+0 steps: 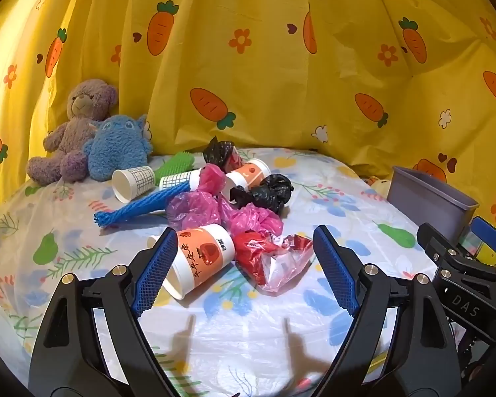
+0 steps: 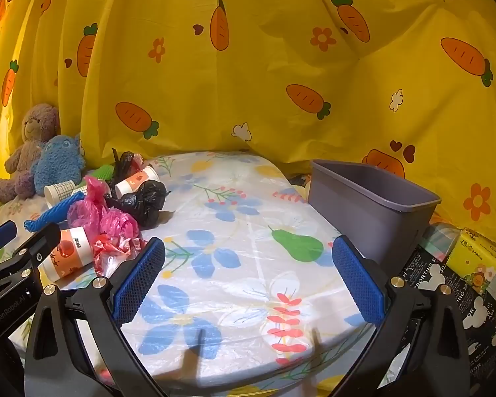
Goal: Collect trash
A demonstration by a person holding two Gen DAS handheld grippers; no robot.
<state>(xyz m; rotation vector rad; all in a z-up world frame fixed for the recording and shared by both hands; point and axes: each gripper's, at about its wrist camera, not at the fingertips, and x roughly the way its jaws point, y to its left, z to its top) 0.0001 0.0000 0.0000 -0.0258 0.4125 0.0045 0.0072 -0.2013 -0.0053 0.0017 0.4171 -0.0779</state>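
Trash point(image 1: 228, 211) heaped mid-tabletop point(image 1: 330, 340), ready for pickup. Left gripper point(image 1: 244, 274) spread wide, nothing held, lined up on nearest paper cup point(image 1: 198, 258) plus red wrapper point(image 1: 274, 261). Right gripper point(image 2: 248, 284) also spread, empty, parked near grey bin point(image 2: 373, 205), probably drop spot.

I count four paper cups: two orange-banded point(image 1: 200, 259) point(image 1: 248, 173) and two with a grid print point(image 1: 133, 183) point(image 1: 178, 178). Two knotted black bags point(image 1: 271, 193) point(image 1: 220, 152), two pink bags point(image 1: 195, 206) point(image 1: 254, 220), one red-and-clear bag point(image 1: 271, 261). One blue foam net sleeve point(image 1: 138, 208), one green spiky piece point(image 1: 178, 162). Two plush toys: a purple bear point(image 1: 77, 125) and a blue one point(image 1: 117, 147). One grey bin point(image 2: 373, 205). One yellow tissue pack point(image 2: 473, 259).
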